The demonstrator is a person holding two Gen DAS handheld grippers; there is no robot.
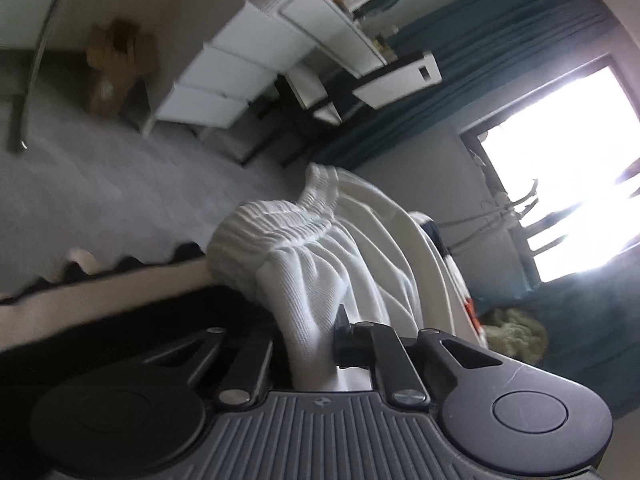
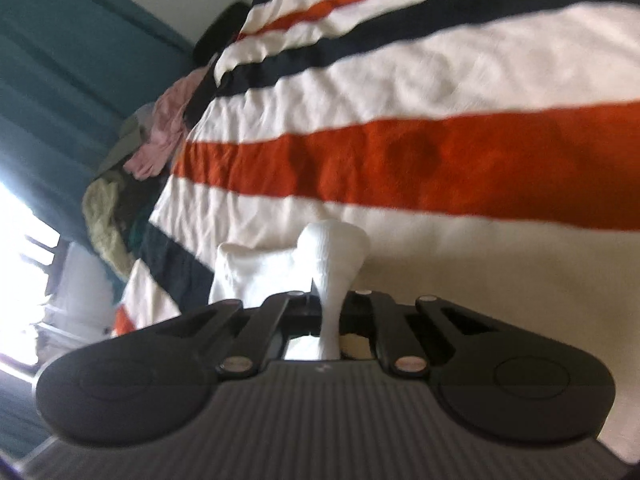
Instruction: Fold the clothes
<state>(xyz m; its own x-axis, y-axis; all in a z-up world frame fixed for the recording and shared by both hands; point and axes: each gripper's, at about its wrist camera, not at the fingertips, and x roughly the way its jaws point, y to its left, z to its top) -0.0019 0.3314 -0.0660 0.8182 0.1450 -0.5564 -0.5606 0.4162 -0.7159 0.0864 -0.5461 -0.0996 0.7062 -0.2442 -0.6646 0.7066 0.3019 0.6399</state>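
My left hand-held gripper (image 1: 310, 338) is clamped on a white ribbed-knit garment with a gathered elastic band (image 1: 304, 248). The cloth runs down between the two black fingers (image 1: 344, 336) and bunches up ahead of them, the elastic band arching across the top of the bundle. The left wrist view is tilted hard, so the room leans. Behind the garment I see a grey carpeted floor (image 1: 120, 184), a white chest of drawers (image 1: 240, 68) against the wall, a brown cardboard box (image 1: 114, 68) further left, dark teal curtains (image 1: 500, 40) and a bright window (image 1: 560, 168). The edge of the bed (image 1: 100, 292) crosses the lower left of that view as a pale band.

My right hand-held gripper (image 2: 330, 312) is pinched on another part of the same white ribbed garment (image 2: 332, 256). A narrow twist of fabric passes between its fingers and flares into a rounded fold just beyond them, with more white cloth spread to its left. This part of the garment sits just above a bed cover striped in white, orange-red and dark navy (image 2: 400, 160), which fills most of the right wrist view; I cannot tell whether the cloth touches it. At the far left edge of the bed lies a heap of other clothes, pink, grey and pale yellow-green (image 2: 132, 160), beside the teal curtains (image 2: 60, 60).
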